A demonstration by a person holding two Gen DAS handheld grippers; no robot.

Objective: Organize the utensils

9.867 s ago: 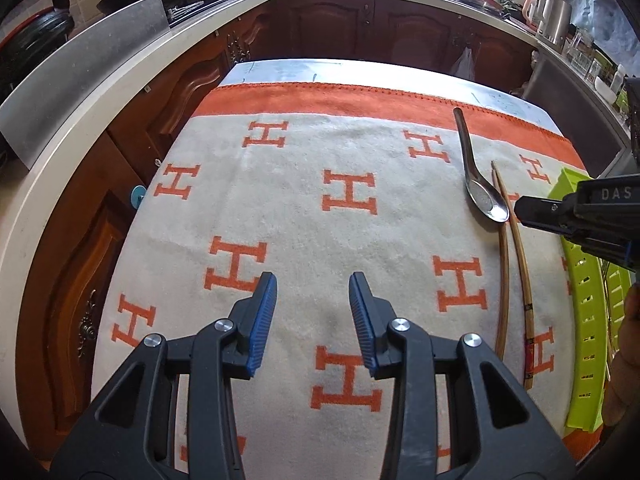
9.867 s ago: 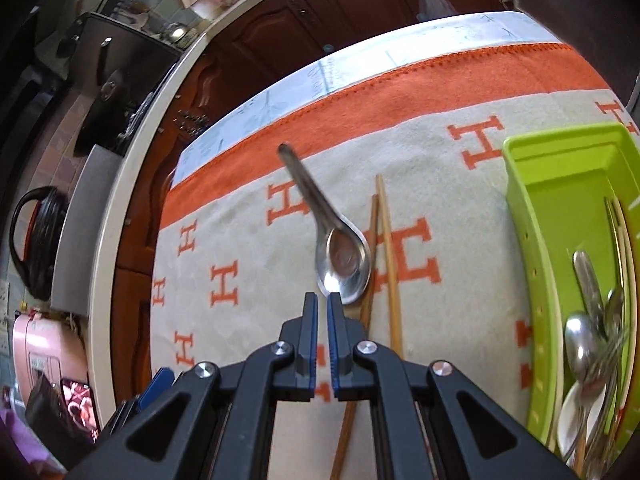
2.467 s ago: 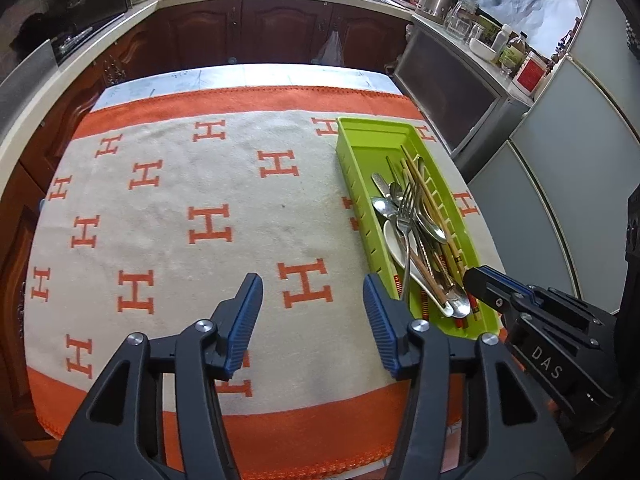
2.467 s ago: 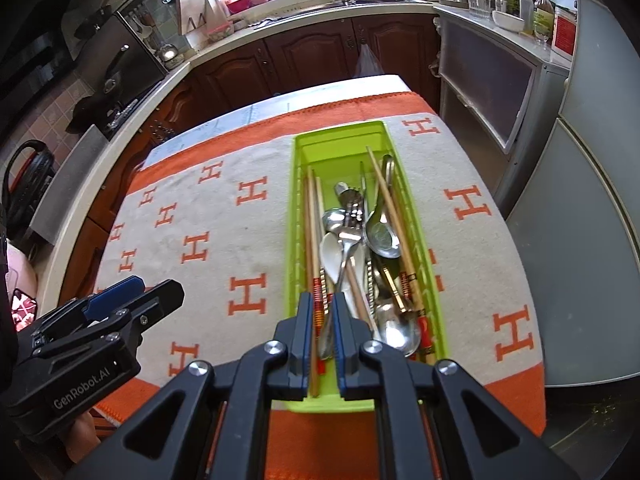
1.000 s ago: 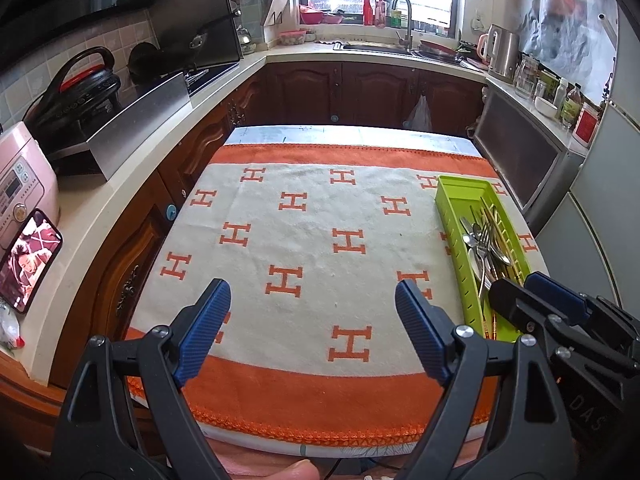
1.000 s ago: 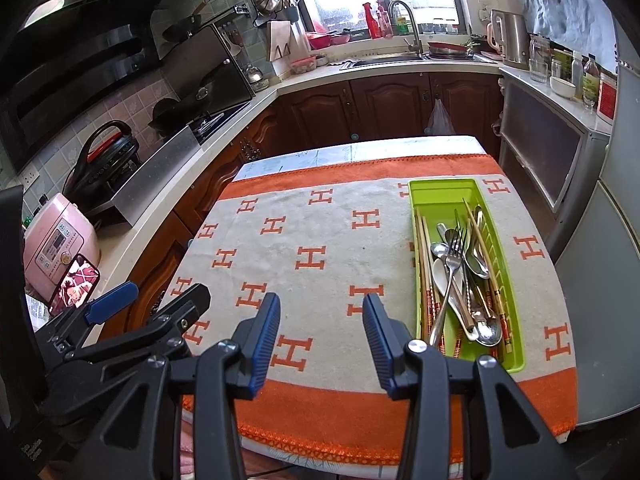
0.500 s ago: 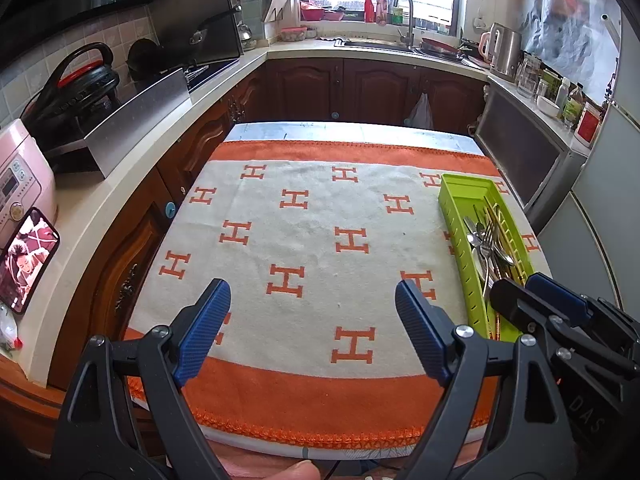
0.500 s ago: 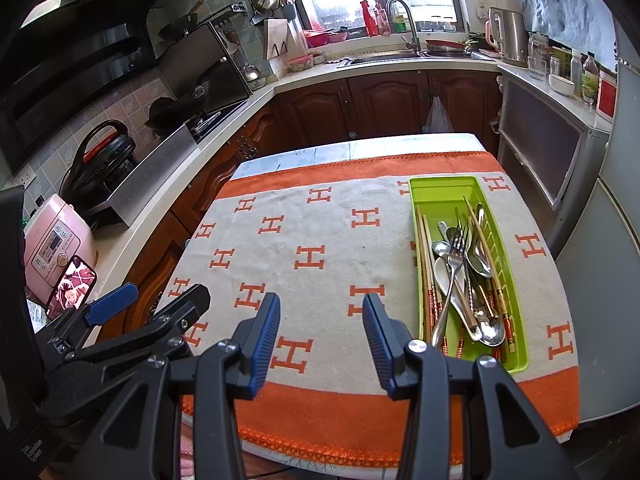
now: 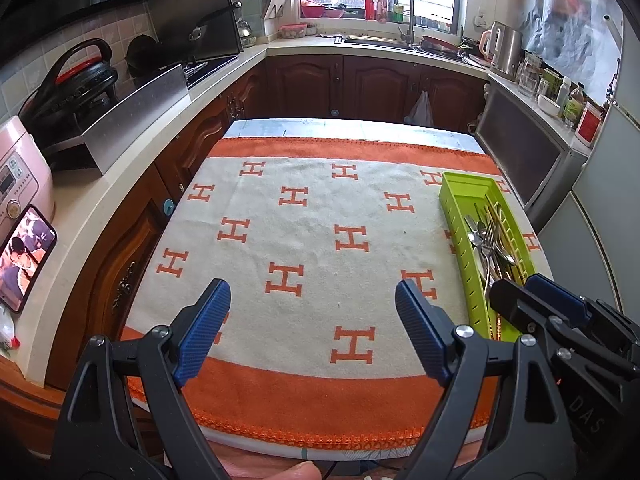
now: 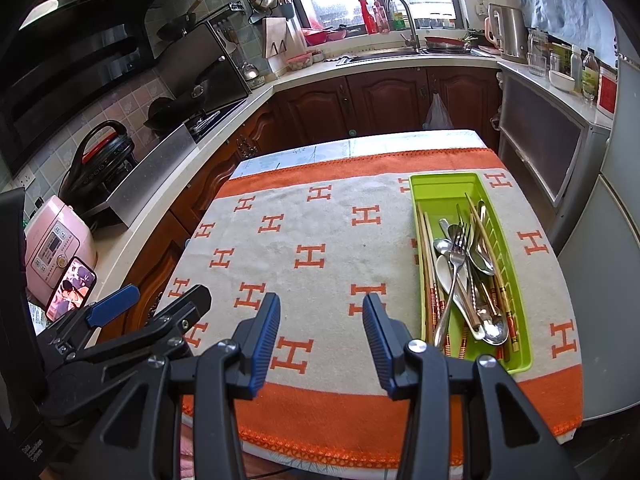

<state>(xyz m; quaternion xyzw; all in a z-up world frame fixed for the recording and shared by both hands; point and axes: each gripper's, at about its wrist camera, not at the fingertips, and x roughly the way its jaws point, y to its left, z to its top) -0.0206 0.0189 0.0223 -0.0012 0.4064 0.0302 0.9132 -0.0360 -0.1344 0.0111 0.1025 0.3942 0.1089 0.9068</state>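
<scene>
A lime green tray [image 10: 444, 184] lies at the right side of the table on an orange and cream H-patterned cloth [image 10: 320, 240]. It holds spoons [image 10: 480, 258], a fork [image 10: 456, 256] and chopsticks [image 10: 426, 252]. The tray also shows in the left wrist view [image 9: 466, 196]. My left gripper [image 9: 312, 320] is open and empty, held above the table's near edge. My right gripper [image 10: 320, 328] is open and empty, above the near edge just left of the tray.
Dark wood cabinets and a white counter [image 9: 132, 152] run along the left and back. A pink rice cooker [image 10: 56, 240] and a phone [image 10: 72, 288] sit on the left counter. A grey appliance [image 10: 540, 148] and a fridge [image 10: 604, 240] stand to the right.
Since about ten seconds ago, the spoon and chopsticks have gone from the cloth into the tray. Both grippers have pulled back and up; the right one opened. In the last second hardly anything moved.
</scene>
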